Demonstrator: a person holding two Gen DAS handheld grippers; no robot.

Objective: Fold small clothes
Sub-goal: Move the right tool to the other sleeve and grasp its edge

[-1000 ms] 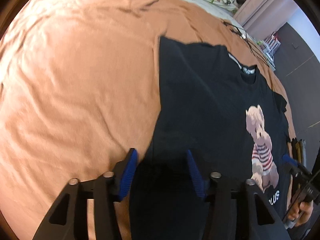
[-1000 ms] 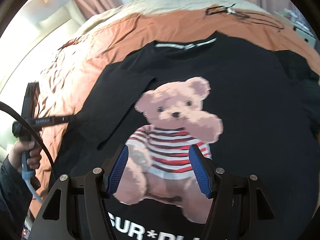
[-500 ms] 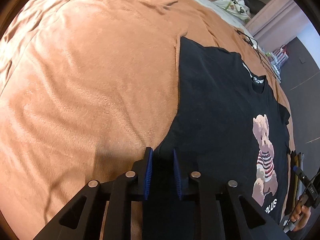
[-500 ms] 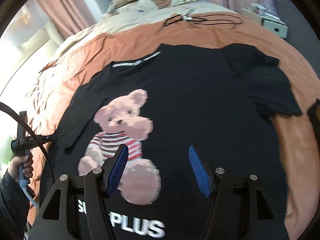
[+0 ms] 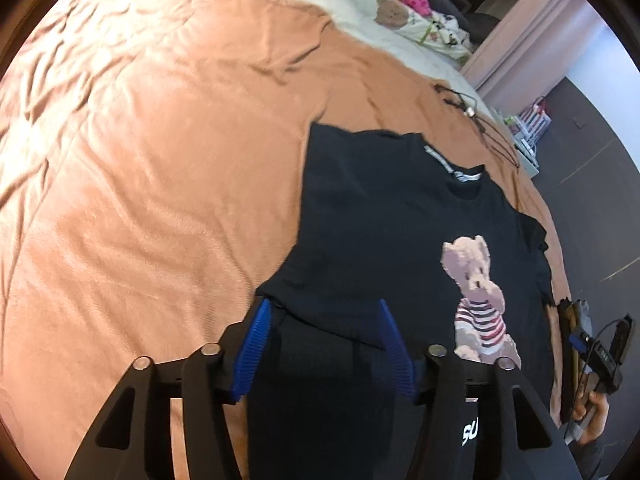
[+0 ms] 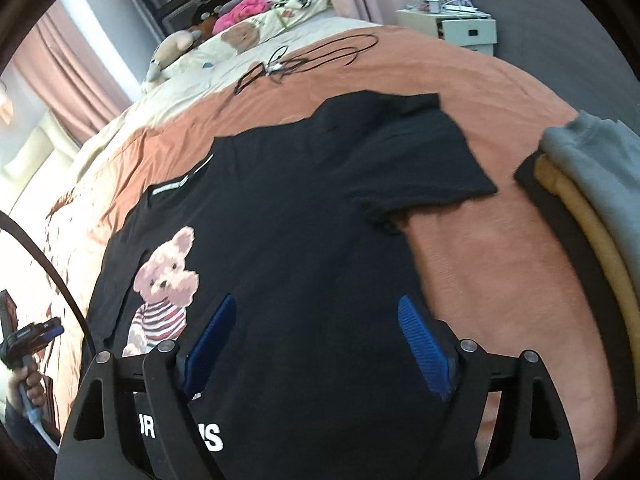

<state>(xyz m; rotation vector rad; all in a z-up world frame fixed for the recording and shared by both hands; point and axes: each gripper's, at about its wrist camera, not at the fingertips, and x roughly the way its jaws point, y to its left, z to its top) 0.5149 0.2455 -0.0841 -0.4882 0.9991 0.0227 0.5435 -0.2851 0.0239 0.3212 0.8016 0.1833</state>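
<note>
- A black T-shirt with a teddy-bear print and white lettering lies front-up, spread on an orange bedspread.
- One sleeve is folded over the body; the other sleeve lies flat, outstretched.

Shirt hem cut off (bottom edge); lettering partly hidden.

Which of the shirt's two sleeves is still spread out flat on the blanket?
The sleeve on the folded-stack side of the black T-shirt: it sticks out over the orange blanket. The other is already folded in.
</note>
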